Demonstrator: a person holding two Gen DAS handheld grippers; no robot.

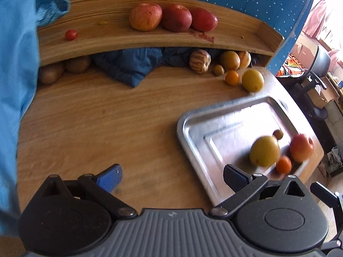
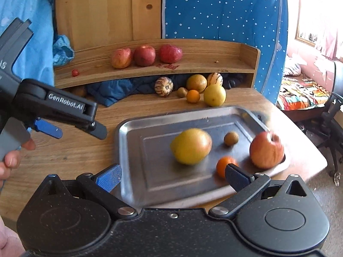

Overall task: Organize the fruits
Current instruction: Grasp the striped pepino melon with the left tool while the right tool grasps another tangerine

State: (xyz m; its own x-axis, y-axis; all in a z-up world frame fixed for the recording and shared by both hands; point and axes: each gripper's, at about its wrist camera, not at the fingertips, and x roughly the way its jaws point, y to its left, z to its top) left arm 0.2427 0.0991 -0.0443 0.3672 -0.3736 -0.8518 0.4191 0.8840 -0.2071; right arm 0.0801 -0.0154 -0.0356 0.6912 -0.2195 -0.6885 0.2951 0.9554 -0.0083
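Right wrist view: rectangular steel tray (image 2: 133,126) lies on the wooden worktop (image 2: 70,150).
Fruit: round yellow citrus (image 2: 190,146) mid-tray.
Right gripper (image 2: 172,176): wide, empty, nearest, citrus straight ahead.
Left gripper (image 2: 82,129): wide, left of tray.

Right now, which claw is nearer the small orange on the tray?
Right. The right claw is open over the tray's near edge, one finger beside the orange; the left claw is off the tray, over bare table.
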